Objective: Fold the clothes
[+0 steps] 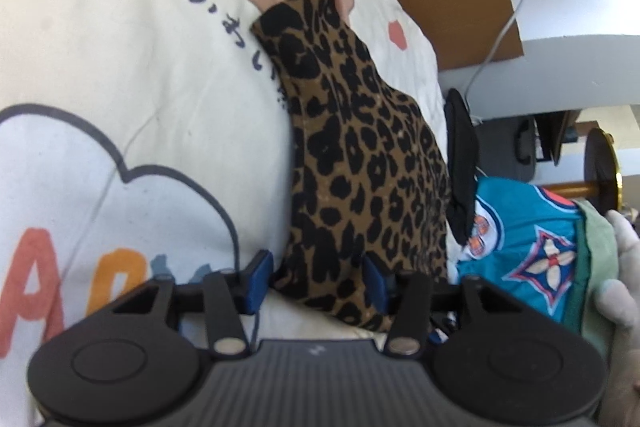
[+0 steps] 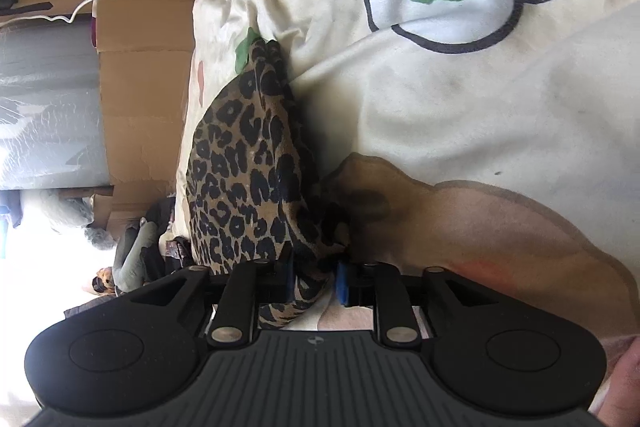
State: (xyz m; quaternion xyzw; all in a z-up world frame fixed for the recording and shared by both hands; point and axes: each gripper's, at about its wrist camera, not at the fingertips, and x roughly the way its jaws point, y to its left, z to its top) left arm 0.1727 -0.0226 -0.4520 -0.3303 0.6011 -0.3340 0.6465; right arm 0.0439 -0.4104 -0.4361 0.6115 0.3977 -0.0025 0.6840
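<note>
Garment: leopard-print cloth (image 1: 360,163) lies on a cream printed blanket (image 1: 120,47), stretched between 2 grippers.
Left gripper (image 1: 318,281): pads spread, cloth edge between them.
Right gripper (image 2: 314,277): pinches bunched cloth.
Beside: cardboard (image 2: 144,67), teal fabric (image 1: 524,247).

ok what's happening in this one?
A person is folding clothes with a handheld claw in each hand. Both the left claw and the right claw have a brown-and-black leopard-print fabric garment between their fingers, over a cream printed bedspread. The right looks clamped on it; the left is wider apart. A teal patterned garment lies beside it.
</note>
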